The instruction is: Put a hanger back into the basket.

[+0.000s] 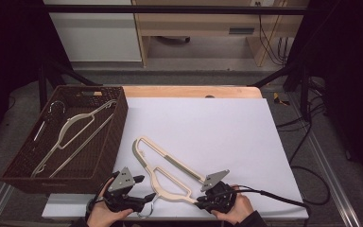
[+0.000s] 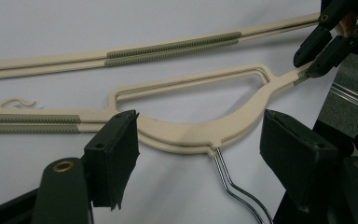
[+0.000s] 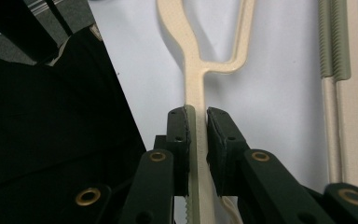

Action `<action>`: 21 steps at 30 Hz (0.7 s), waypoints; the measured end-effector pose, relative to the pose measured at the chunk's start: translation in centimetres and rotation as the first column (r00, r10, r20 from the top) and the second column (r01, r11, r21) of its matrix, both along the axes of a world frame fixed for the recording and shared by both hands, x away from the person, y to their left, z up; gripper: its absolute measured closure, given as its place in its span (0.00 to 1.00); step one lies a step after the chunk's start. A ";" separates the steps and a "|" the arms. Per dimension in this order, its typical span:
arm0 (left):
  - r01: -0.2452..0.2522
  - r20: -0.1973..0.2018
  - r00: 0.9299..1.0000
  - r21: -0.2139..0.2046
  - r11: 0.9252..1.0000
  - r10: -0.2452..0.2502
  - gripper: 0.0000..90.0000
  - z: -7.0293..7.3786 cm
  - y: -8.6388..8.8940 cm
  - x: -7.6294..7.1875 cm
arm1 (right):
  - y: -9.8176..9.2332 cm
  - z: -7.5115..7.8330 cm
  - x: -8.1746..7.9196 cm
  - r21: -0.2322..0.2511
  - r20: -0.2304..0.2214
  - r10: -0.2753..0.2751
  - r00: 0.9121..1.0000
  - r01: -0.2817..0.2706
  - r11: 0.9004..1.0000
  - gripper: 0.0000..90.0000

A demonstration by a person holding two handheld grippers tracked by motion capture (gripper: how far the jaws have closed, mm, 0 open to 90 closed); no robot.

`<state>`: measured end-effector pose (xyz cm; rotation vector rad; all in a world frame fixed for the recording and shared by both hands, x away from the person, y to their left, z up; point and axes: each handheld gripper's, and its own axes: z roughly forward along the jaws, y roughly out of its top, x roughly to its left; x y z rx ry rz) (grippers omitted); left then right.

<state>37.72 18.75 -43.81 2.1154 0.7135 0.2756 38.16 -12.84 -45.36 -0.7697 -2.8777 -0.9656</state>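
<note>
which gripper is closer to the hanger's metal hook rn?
Left. The left gripper has its open jaws on either side of the neck where the metal hook leaves the cream hanger. The right gripper is clamped on one arm's end, farther along.

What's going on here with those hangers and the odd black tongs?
A person works at a table with a hand-held gripper in each hand. The right gripper is clamped on one arm of a cream hanger lying on the white sheet. The left gripper stands open around the hanger's middle, near its metal hook, not gripping yet. Another hanger already lies in the brown basket at the left.
</note>
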 end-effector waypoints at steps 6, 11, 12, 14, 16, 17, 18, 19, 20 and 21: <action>0.001 -0.009 1.000 0.003 1.000 -0.001 0.31 -0.2 0.0 0.1 | -0.1 0.0 0.1 0.000 -0.006 0.007 1.000 -0.007 1.000 0.88; 0.017 -0.027 0.999 0.017 1.000 -0.017 0.32 -0.6 -0.5 0.0 | -0.1 0.1 0.2 0.003 -0.006 0.008 1.000 -0.008 1.000 0.88; 0.029 -0.038 0.999 0.028 0.999 -0.028 0.33 -0.8 -0.7 -0.1 | -0.1 0.2 0.1 0.010 -0.008 -0.007 1.000 0.007 1.000 0.88; 0.036 -0.044 0.998 0.035 0.999 -0.034 0.35 -0.9 -0.9 -0.1 | -0.1 0.3 0.0 0.012 -0.012 -0.014 1.000 0.015 1.000 0.88; 0.045 -0.055 0.998 0.049 0.998 -0.042 0.36 -1.2 -1.2 -0.1 | -0.1 0.1 0.1 0.005 -0.009 -0.006 1.000 0.006 1.000 0.88; 0.045 -0.055 0.998 0.049 0.998 -0.042 0.37 -1.2 -1.2 -0.1 | -0.1 0.1 0.1 0.005 -0.009 -0.006 1.000 0.006 1.000 0.88; 0.047 -0.054 0.998 0.053 0.997 -0.044 0.37 -1.2 -1.2 -0.1 | 0.1 -0.2 0.2 -0.004 -0.016 0.001 1.000 -0.001 1.000 0.88; 0.045 -0.055 0.998 0.049 0.998 -0.043 0.37 -1.2 -1.1 -0.1 | 0.1 -0.2 0.2 -0.004 -0.016 0.001 1.000 -0.001 1.000 0.88; 0.045 -0.050 0.998 0.049 0.998 -0.042 0.37 -1.1 -1.0 -0.1 | 0.1 -0.5 0.3 -0.023 -0.017 0.009 1.000 -0.009 1.000 0.88; 0.045 -0.050 0.998 0.049 0.998 -0.042 0.37 -1.1 -1.0 -0.1 | 0.1 -0.5 0.3 -0.023 -0.017 0.009 1.000 -0.009 1.000 0.88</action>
